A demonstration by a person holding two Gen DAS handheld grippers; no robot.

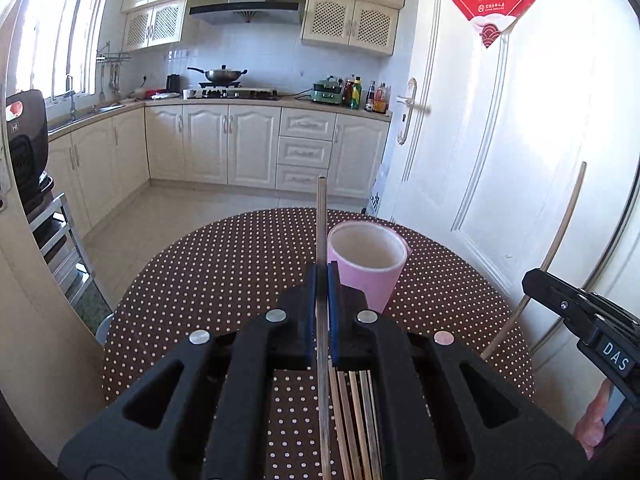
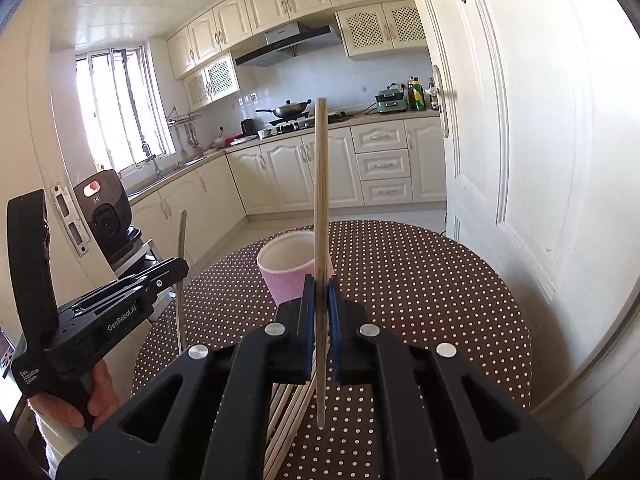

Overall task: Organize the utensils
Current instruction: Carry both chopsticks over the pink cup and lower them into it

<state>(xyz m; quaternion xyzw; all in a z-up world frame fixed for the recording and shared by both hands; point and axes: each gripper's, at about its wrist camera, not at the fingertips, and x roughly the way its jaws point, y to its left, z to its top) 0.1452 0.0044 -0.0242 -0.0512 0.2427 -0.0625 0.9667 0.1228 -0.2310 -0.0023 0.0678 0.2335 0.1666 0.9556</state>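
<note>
At the left, the left tongs [image 1: 322, 280] are clamped tight on a single darker chopstick [image 1: 321, 220], which stands nearly upright between the blue pads, its top end high above the desk [image 1: 200, 280] and its lower end hanging clear of the cloth. Under the tongs, near the desk's near edge, the remaining chopsticks [image 1: 354, 420] lie bunched side by side on the dotted cloth. A little farther in, toward the middle of the desk, stands the pink cup [image 1: 366, 264], upright and open-mouthed, with nothing that I can see inside it. To the right, the right tongs [image 2: 320, 300] are likewise closed hard on one pale chopstick [image 2: 321, 184], also close to vertical, its bottom tip hovering above the cloth in front of the loose bundle.

What could go wrong, as I judge it: each stick is pinched at one narrow spot well below its middle, so it could swivel in the pads and arrive at the cup aslant. A slanted tip could catch the rim and tip the cup, which looks light and stands free. With both sticks heading for the same mouth, they could also knock together, or one tong body could bump the other.

Both hands hold their tools tilted gently downward, side by side and near each other, each aimed roughly at the cup. A person's left hand [image 2: 80, 396] wraps the grip from below.
</note>
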